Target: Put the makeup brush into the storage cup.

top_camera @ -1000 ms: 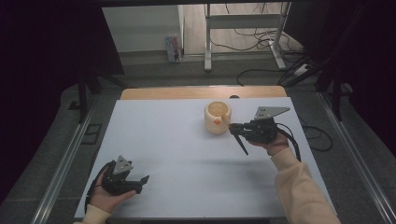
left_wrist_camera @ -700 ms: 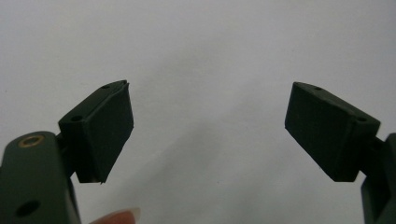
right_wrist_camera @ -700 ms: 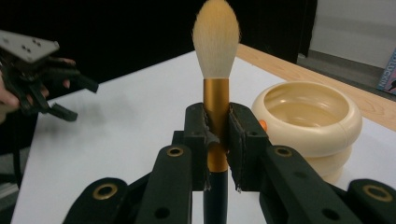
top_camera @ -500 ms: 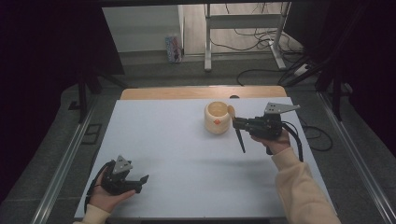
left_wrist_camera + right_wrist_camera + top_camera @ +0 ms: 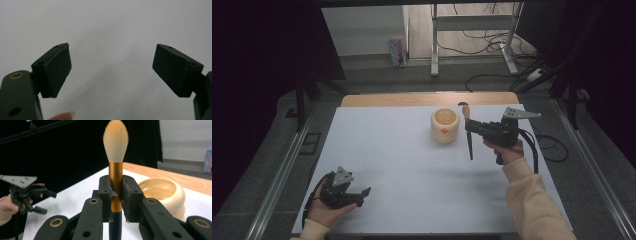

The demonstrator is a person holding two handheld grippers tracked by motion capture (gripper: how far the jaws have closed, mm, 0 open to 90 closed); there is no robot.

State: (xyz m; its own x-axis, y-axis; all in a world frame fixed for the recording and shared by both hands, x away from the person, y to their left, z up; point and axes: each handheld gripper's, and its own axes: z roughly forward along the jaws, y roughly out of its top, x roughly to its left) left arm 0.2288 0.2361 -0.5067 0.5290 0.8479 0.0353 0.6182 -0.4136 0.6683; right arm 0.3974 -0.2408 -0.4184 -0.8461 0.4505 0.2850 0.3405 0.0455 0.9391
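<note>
Right hand-held gripper [image 5: 470, 126] clenched on brush [image 5: 468, 131], now lifted upright beside the bowl [image 5: 445, 126], bristles up. Likely going into the bowl next. Left hand-held gripper [image 5: 362, 194] released, idle on counter [image 5: 412, 165].

the right gripper [image 5: 468, 128], clamped on the makeup brush [image 5: 468, 134], has drifted slightly right and up in the high view, away from the cream bowl [image 5: 445, 126]. the brush has swung from a slant to nearly upright, bristles up beside the bowl's right rim, dark handle pointing down.
</note>
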